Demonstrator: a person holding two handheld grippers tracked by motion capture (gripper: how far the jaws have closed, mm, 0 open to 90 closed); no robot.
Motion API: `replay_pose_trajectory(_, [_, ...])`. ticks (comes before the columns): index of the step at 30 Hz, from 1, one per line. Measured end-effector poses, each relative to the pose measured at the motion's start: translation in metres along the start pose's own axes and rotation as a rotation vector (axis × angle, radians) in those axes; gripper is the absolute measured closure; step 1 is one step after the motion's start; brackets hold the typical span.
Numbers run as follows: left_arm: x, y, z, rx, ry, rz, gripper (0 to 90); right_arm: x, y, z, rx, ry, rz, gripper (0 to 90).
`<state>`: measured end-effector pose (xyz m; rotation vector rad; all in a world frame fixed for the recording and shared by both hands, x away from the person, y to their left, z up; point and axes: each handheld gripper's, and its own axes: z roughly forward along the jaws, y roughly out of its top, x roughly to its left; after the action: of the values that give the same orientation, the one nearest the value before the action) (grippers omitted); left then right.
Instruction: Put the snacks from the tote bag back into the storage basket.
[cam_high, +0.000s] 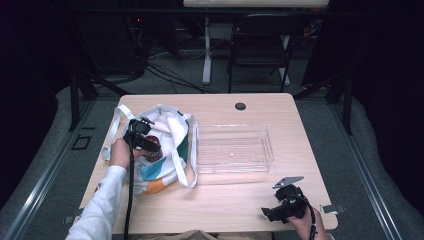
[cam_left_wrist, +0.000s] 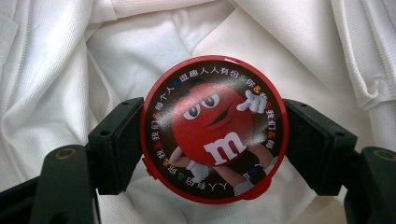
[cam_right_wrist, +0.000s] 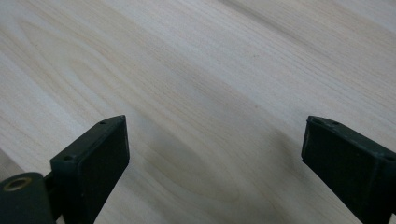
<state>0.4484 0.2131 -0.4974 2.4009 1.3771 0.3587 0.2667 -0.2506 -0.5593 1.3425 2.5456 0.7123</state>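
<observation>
Candy tin (cam_left_wrist: 215, 128), round and red-rimmed, with a cartoon red chocolate character and a ring of Chinese characters on its dark lid, is clamped right between the jaws of the left gripper (cam_left_wrist: 214, 144). One black pad presses on the rim at each side, and the lid faces straight up at that gripper's camera. Behind and all around the tin lies white cloth, the inside of the tote bag (cam_left_wrist: 70, 65), folded and creased beyond the jaw tips. From the high view, the left gripper (cam_high: 145, 142) sits over the bag's open mouth, the tin (cam_high: 152, 150) just a reddish patch under its jaws, and the person's left hand (cam_high: 120, 152) in a white sleeve wraps the gripper from behind. The bag (cam_high: 165, 165) is white with teal and orange patches, its straps trailing off both sides. Just beyond the bag, away from that gripper, stands a clear plastic tray (cam_high: 235, 148).

Over to the right gripper (cam_high: 277, 210), down at the near edge of the wooden table (cam_high: 240, 200), well apart from bag and tray. Its jaws stand wide apart with bare wood grain (cam_right_wrist: 210, 93) between and ahead of them, and nothing touches either pad.
</observation>
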Motion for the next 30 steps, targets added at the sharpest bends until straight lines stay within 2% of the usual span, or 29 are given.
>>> replay_pose_trajectory(15, [0.002, -0.001, -0.006, -0.008, -0.009, -0.001, 25.9, 0.0, 0.0, 0.0, -0.002, -0.011, -0.001, 7.2])
replay_pose_trajectory(20, [0.0, -0.001, -0.012, -0.027, -0.009, -0.004, 25.9, 0.0, 0.0, 0.0, -0.002, -0.012, 0.0, 7.1])
replay_pose_trajectory(30, [0.006, -0.002, -0.023, -0.051, -0.009, -0.02, 25.9, -0.001, 0.0, -0.001, 0.0, -0.015, -0.001, 7.2])
